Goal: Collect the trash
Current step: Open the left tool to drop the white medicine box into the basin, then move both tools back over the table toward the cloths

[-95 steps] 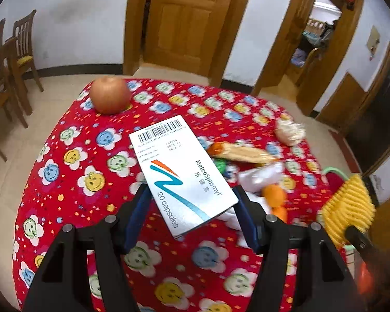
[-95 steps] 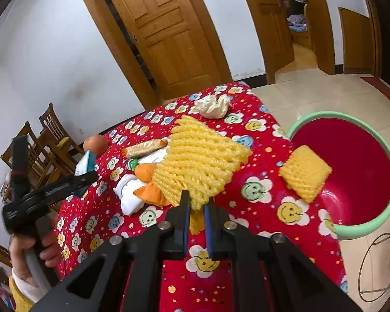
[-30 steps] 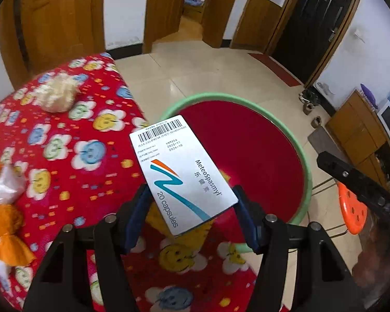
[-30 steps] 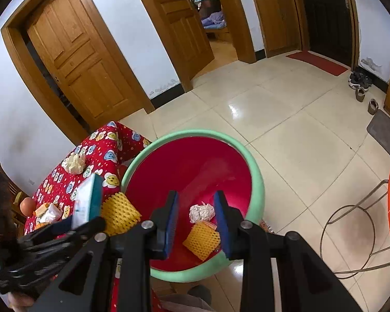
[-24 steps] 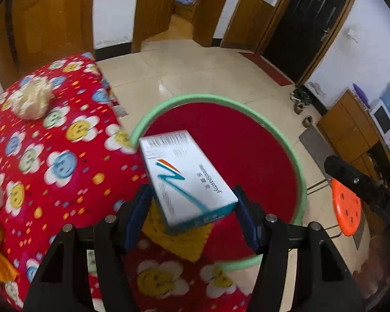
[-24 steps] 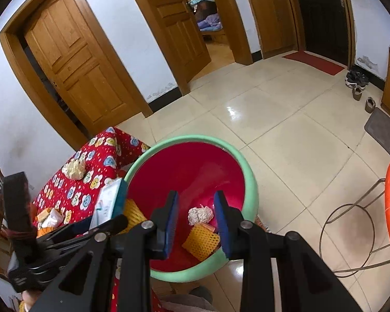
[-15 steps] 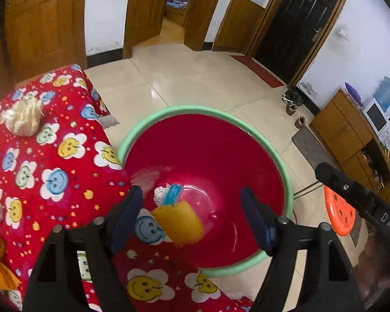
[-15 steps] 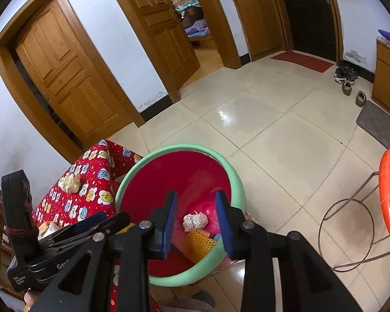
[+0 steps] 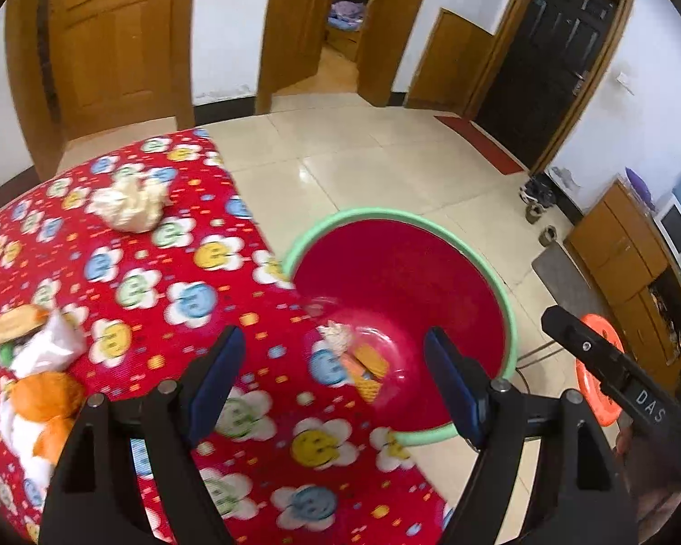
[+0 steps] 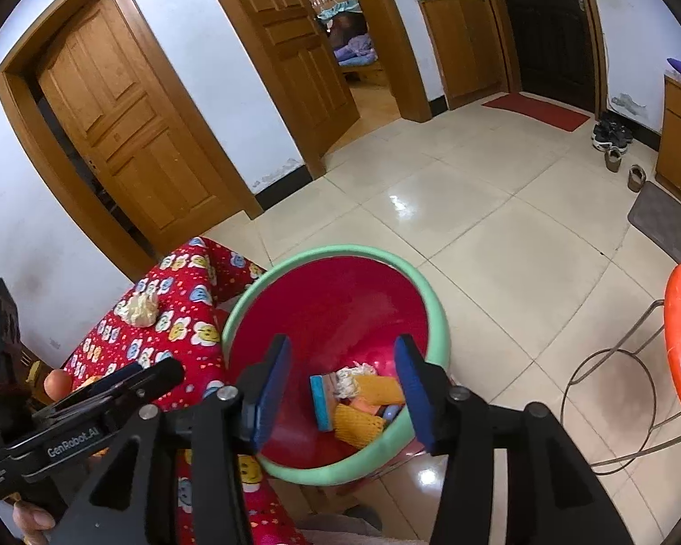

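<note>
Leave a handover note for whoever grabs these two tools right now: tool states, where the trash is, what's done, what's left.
Left tool: open, empty, jaws just opened, over the table edge by the bin.
Right tool: open, empty, jaws just opened, above the bin.
Done: medicine box, yellow foam nets and a paper wad lie in the bin.
Left: on the red tablecloth, a crumpled wad, a white bag, orange peel and a snack wrapper.
</note>
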Demonstrator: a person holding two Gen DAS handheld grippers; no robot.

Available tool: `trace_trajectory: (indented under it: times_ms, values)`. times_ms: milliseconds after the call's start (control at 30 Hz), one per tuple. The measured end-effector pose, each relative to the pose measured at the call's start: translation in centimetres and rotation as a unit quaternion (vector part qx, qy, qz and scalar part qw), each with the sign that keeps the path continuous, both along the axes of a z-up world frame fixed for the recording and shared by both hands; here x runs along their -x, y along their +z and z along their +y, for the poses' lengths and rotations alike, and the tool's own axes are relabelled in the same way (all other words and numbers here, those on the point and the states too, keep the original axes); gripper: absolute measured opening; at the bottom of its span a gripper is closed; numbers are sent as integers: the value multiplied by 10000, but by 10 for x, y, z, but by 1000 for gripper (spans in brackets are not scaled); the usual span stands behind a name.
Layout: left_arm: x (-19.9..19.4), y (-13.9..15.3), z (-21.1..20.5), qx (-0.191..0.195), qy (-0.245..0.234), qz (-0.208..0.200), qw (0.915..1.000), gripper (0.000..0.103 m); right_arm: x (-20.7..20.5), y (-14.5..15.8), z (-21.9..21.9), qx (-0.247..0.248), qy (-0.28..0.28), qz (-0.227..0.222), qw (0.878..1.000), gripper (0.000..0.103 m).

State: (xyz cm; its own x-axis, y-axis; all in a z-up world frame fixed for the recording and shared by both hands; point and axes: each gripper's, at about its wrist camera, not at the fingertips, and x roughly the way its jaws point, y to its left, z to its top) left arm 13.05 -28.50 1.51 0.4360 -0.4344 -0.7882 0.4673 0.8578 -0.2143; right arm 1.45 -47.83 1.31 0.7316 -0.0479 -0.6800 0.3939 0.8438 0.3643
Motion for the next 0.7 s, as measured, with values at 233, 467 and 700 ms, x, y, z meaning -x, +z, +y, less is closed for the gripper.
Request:
trace_trajectory:
  times_ms: [233, 467, 700]
  values:
    - [0, 6, 46, -81, 424, -72, 9990, 80, 1, 6, 21, -14, 173, -62, 9998, 52]
    - [6, 13, 91, -95, 803, -167, 9966, 80, -2, 10, 50, -12, 438, -91, 9990, 52]
    - [13, 17, 131, -96, 1058, -286, 9939, 80, -10, 9, 84, -32, 729, -99, 9973, 53]
